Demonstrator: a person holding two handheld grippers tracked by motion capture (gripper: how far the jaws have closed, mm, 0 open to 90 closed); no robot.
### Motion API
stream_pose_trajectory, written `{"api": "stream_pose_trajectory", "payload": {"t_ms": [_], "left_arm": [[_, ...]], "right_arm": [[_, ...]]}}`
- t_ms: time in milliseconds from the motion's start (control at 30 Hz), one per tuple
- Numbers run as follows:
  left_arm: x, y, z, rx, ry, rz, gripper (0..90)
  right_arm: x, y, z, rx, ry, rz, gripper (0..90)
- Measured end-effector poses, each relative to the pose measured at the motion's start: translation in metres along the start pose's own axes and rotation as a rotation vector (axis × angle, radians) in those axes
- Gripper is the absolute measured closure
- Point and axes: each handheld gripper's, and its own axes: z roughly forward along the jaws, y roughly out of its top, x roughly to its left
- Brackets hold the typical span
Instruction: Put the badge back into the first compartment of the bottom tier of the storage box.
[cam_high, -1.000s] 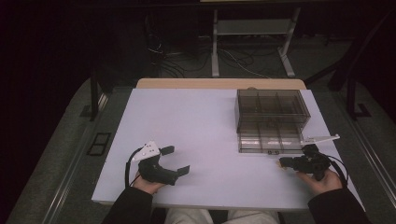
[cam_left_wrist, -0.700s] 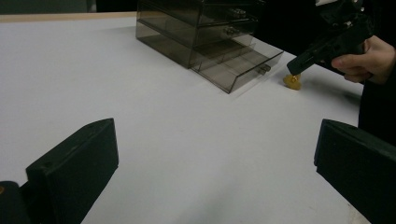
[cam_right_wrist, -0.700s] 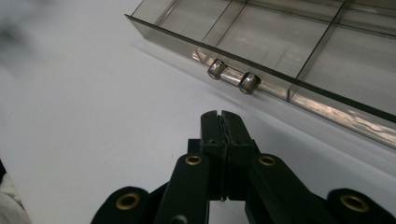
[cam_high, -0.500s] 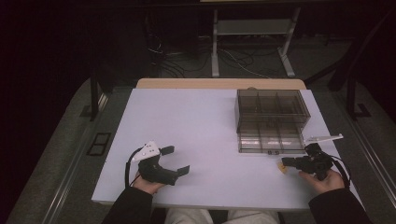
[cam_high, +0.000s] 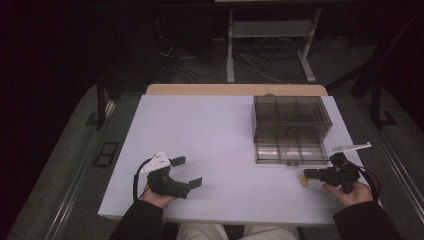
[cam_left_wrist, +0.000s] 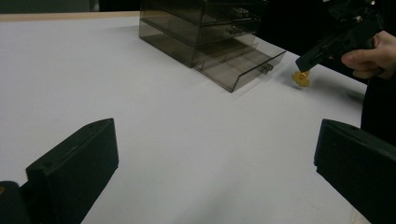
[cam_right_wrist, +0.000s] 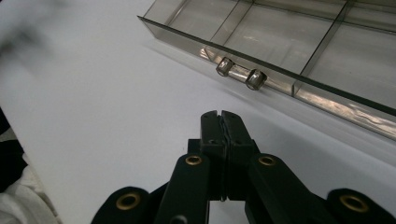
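A white table top (cam_high: 225, 145) stands in a dark room, with cables and a metal stand on the floor behind it. At its near right the right gripper (cam_high: 306, 174) lies low in the person's hand, jaws pressed flat together with nothing showing between them in its own view. Just off its tip a small yellow-orange piece (cam_high: 303, 179) lies on the table; from the left gripper view it looks like a lumpy amber blob (cam_left_wrist: 301, 78), touching or just under the jaw tips, which of the two I cannot tell. Just beyond stands a smoky clear plastic drawer box (cam_high: 290, 117), its bottom drawer (cam_high: 290, 150) pulled out, with dividers and a small metal handle (cam_right_wrist: 237, 73). At the near left the left gripper (cam_high: 187, 171) rests with jaws wide apart and empty.

A second ago the yellow piece was hidden under the right gripper; now it shows beside the tip. The left gripper has stayed put.
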Motion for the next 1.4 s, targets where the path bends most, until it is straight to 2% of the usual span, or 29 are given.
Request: {"api": "stream_pose_trajectory", "payload": {"t_ms": [467, 833, 1400], "left_arm": [[0.000, 0.000, 0.000, -0.003, 0.002, -0.005, 0.0], [0.000, 0.000, 0.000, -0.001, 0.003, -0.003, 0.0], [-0.001, 0.000, 0.000, -0.007, 0.004, -0.009, 0.0]], "right_arm": [[0.013, 0.023, -0.013, -0.005, 0.027, -0.038, 88.3], [0.018, 0.038, -0.022, -0.008, 0.041, -0.068, 88.3], [0.023, 0.057, -0.029, -0.009, 0.049, -0.086, 88.2]]}}
